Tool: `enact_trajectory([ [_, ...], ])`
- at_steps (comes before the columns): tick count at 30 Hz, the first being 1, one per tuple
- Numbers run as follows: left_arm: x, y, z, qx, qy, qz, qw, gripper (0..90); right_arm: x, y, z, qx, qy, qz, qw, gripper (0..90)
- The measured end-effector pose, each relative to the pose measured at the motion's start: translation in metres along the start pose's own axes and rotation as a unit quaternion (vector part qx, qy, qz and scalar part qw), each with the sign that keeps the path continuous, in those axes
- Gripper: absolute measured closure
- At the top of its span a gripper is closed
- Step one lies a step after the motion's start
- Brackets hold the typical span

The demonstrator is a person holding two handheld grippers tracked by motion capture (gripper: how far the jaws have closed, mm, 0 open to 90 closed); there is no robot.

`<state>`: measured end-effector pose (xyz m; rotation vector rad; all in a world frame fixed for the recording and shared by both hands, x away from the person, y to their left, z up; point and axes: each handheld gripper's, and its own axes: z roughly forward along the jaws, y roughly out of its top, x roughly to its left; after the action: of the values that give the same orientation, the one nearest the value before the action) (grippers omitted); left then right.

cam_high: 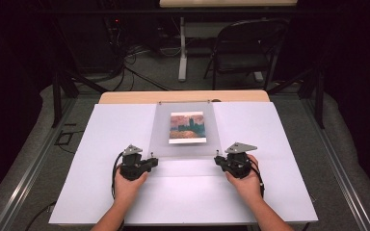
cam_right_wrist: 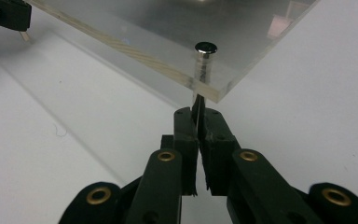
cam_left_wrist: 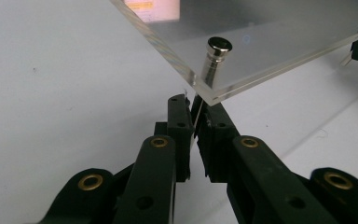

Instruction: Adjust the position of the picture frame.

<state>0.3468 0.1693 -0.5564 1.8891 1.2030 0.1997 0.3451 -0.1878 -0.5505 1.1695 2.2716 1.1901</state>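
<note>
A clear acrylic sheet (cam_high: 161,132) lies over a small landscape picture (cam_high: 188,127) in the middle of the white board. Its near edge is raised off the board. A metal pin (cam_left_wrist: 216,53) passes through the sheet's (cam_left_wrist: 279,32) near left corner. My left gripper (cam_high: 152,156) (cam_left_wrist: 193,105) is shut on that pin's thin lower end, just under the corner. At the near right corner a matching pin (cam_right_wrist: 204,56) goes through the sheet (cam_right_wrist: 135,23), and my right gripper (cam_high: 218,158) (cam_right_wrist: 198,109) is shut on its lower end. Each gripper is held in a hand.
The white board (cam_high: 101,159) covers a wooden table (cam_high: 183,96) and has bare room on both sides of the sheet and in front of it. Beyond the table stand a black folding chair (cam_high: 245,48) and a white table leg (cam_high: 182,53), with cables on the floor.
</note>
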Motion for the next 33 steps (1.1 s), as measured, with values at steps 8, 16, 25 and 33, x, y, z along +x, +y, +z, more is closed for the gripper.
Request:
enact_trajectory([
  [8, 0.0032, -0.0019, 0.0033, 0.009, 0.002, -0.005, 0.9999, 83.3, -0.0008, -0.0024, 0.0035, 0.009, 0.007, 0.008, 0.9999, 85.7],
  [16, 0.0035, -0.0025, 0.0035, 0.011, -0.001, -0.006, 0.9999, 83.0, -0.0032, -0.0054, 0.0052, 0.011, 0.014, 0.013, 0.9998, 85.6],
  [25, 0.0012, -0.0023, 0.0035, 0.007, 0.006, -0.007, 0.9999, 82.1, -0.0033, -0.0076, 0.0039, 0.005, 0.017, 0.022, 0.9996, 84.1],
  [33, -0.0020, -0.0012, 0.0000, -0.008, 0.010, -0.002, 0.9999, 59.9, 0.0012, -0.0094, 0.0002, -0.010, 0.014, 0.004, 0.9998, 62.2],
])
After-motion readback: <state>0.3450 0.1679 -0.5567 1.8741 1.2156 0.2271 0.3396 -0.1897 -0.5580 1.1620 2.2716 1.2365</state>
